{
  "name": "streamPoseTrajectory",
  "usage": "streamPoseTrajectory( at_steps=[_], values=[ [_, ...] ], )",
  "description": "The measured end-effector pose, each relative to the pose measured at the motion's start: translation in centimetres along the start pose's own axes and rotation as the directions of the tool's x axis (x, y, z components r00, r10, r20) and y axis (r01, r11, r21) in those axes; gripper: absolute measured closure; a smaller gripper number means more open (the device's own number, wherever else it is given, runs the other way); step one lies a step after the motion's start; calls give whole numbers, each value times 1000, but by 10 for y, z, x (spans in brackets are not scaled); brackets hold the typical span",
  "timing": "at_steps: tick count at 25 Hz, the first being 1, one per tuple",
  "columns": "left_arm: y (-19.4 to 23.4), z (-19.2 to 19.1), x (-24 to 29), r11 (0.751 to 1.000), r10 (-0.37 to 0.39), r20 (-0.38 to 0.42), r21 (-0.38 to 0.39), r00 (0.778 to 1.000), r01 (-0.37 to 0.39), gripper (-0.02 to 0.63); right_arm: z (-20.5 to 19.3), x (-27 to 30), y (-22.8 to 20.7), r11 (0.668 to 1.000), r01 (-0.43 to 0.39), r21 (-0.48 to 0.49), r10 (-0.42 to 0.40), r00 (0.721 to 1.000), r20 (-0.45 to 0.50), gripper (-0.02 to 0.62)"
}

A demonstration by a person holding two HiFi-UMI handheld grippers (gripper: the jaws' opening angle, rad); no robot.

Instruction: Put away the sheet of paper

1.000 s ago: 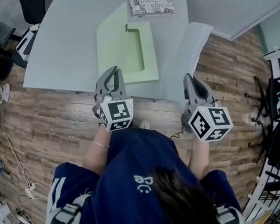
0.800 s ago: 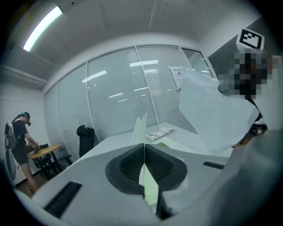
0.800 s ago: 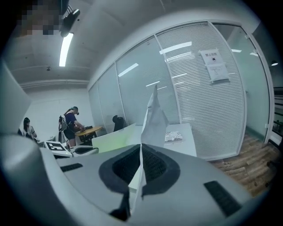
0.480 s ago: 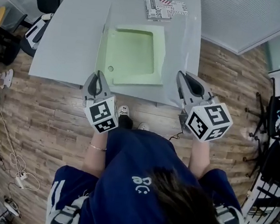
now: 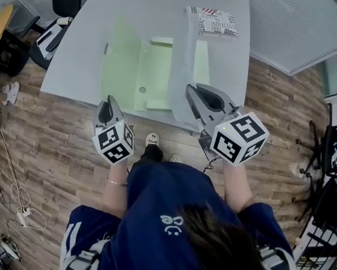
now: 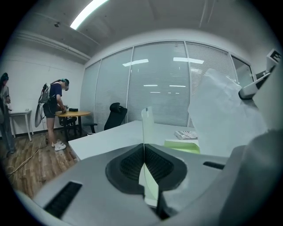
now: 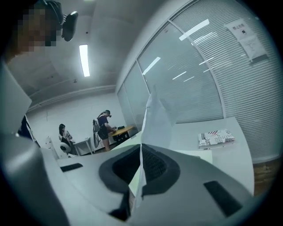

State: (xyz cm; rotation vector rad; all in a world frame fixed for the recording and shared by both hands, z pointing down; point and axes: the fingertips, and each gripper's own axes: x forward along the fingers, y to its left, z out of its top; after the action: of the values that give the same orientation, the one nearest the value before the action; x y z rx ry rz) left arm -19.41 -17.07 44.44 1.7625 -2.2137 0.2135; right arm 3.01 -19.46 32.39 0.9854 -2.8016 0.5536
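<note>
Navy shirt [image 5: 165, 191], bracelet [image 5: 117, 183]; grey left gripper [image 5: 108, 100], right gripper [image 5: 190, 87].

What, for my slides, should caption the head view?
Left claw grips the open green folder; right claw grips the sheet of paper.

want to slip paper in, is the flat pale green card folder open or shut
Open: left gripper holds the folder's cover swung aside, inside panel showing.

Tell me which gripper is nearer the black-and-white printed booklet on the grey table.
Right. The right gripper sits below the printed booklet in the head view; the left gripper is farther off, down-left.
</note>
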Motion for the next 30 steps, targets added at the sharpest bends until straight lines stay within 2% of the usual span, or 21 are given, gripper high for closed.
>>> streamPoseTrajectory(
  at_steps=[4, 7, 9, 15, 18, 22, 27, 30],
  values=[
    [5, -1, 2, 1000, -7, -4, -11, 1000, 7, 599, 1, 24, 6, 998, -54, 42, 54, 999, -1, 586],
    [12, -3, 4, 1000, -11, -9, -10, 1000, 11, 599, -7, 47, -1, 987, -72, 144, 73, 997, -3, 586],
    [17, -4, 6, 1000, -10, -12, -15, 1000, 9, 598, -23, 65, -13, 979, -43, 201, 53, 997, -48, 586],
    [21, -4, 8, 1000, -13, -20, -6, 1000, 13, 598, -66, 96, -51, 959, 92, 269, -35, 977, -210, 586],
    [23, -5, 11, 1000, -13, -23, -5, 1000, 12, 598, -86, 108, -69, 953, 149, 263, -67, 953, -296, 586],
    [23, -4, 13, 1000, -21, -23, 6, 1000, 21, 598, -114, 119, -82, 947, 205, 249, -87, 906, -415, 586],
    [22, 1, 13, 998, -34, -13, 58, 999, 35, 598, -142, 136, -96, 910, 278, 308, -90, 857, -508, 586],
    [16, 2, 15, 997, -44, -11, 60, 999, 44, 598, -157, 137, -108, 879, 321, 352, -79, 826, -557, 586]
  ],
)
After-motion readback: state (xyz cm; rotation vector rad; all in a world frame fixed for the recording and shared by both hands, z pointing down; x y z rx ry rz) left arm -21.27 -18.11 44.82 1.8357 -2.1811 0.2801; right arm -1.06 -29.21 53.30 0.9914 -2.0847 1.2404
